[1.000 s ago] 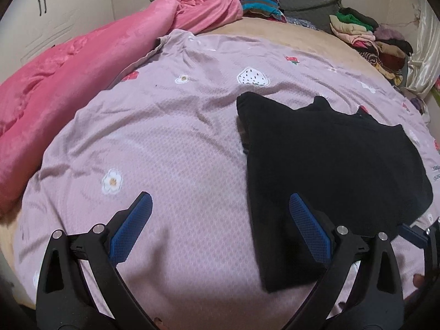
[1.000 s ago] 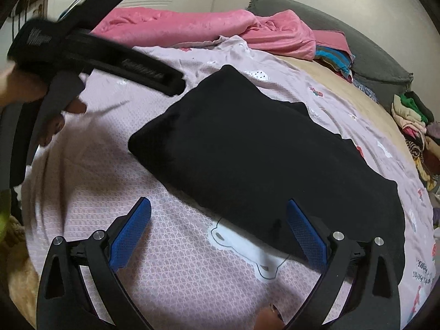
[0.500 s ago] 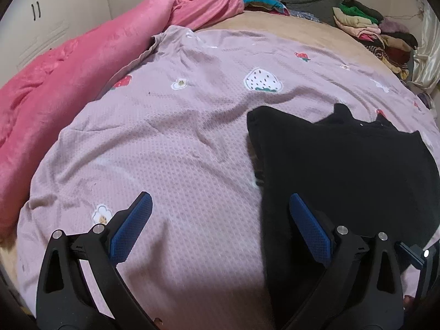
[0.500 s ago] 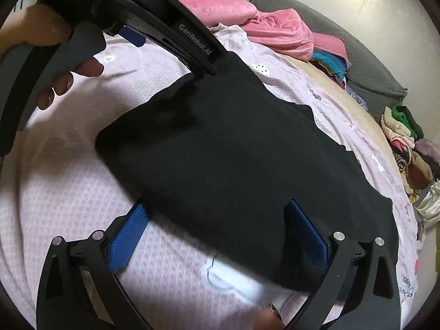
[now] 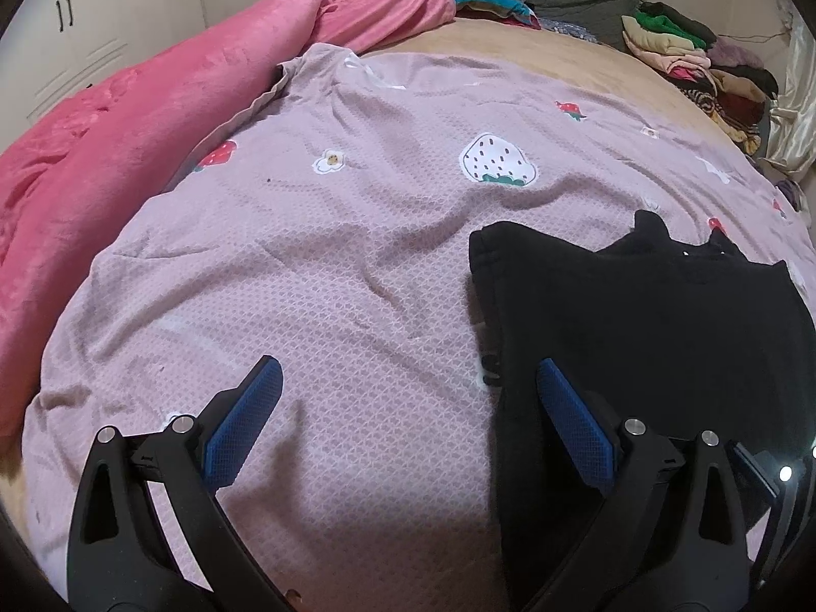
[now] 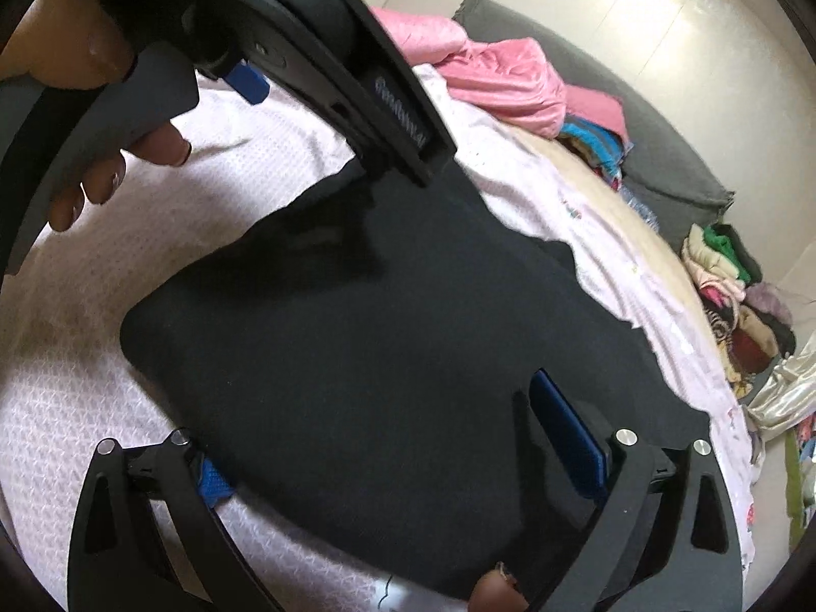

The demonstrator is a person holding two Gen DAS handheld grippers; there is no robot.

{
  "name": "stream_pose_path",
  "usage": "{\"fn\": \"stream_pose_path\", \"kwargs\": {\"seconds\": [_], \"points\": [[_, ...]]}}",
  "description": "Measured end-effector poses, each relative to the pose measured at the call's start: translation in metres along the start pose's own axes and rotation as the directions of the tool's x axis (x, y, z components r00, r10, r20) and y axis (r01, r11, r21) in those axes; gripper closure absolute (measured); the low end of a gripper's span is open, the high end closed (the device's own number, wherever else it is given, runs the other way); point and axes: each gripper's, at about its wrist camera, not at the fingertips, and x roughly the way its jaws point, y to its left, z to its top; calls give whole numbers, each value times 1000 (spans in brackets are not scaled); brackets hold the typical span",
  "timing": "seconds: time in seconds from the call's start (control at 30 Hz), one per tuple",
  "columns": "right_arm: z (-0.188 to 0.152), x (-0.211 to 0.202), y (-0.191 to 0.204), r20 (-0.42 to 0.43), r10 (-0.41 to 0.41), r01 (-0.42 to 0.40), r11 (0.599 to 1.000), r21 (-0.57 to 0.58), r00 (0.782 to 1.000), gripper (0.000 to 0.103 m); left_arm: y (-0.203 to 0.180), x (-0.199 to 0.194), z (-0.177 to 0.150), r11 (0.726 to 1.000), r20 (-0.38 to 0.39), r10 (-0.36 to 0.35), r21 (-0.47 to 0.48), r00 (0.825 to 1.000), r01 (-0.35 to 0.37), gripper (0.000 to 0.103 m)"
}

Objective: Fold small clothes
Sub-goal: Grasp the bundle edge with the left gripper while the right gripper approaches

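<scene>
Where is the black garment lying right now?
The black garment lies flat on the lilac strawberry-print sheet, at the right of the left wrist view and filling the middle of the right wrist view.

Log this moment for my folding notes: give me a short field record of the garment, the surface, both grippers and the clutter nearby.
garment: black garment, spread flat, not yet folded
surface: lilac strawberry-print sheet
left gripper: open, nothing between the pads; one pad over the garment's left edge, the other over bare sheet
right gripper: open, jaws just closing slightly, straddling the garment's near edge
beside the sheet: pink blanket at left
far corner: pile of clothes
</scene>
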Motion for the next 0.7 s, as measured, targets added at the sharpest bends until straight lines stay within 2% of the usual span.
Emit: {"fn": "stream_pose_path", "kwargs": {"seconds": [0.03,0.07,0.13,0.2,0.3,0.4,0.5,0.63,0.7], "points": [[-1,-2,0,8,-1,1,1000,-4,1000,15,0,1,0,1000,-1,-2,2,1000,2,10],[-1,-5,1,20,-2,2,1000,-10,1000,25,-1,1,0,1000,-2,-3,3,1000,3,10],[-2,-11,1,50,-13,14,1000,-19,999,32,-2,2,1,1000,-6,-13,2,1000,13,10],[-3,-18,0,82,-8,10,1000,-30,997,52,-2,3,0,999,-15,-33,-7,999,33,10],[-4,-26,-1,123,-21,27,999,-42,992,71,-1,3,-1,996,-26,-86,-37,996,85,10],[-6,-33,-7,145,-29,32,999,-17,989,80,-2,2,-2,985,-29,-156,-73,987,154,10],[-7,-38,-18,158,-19,14,999,29,987,83,-4,2,-3,975,-34,-206,-92,978,202,10],[-9,-45,-24,167,4,-15,998,64,986,84,-5,5,-4,945,-36,-300,-145,953,292,10],[-11,-50,-22,172,9,-21,998,66,985,84,-8,7,-5,919,-33,-360,-184,933,348,10]]}}
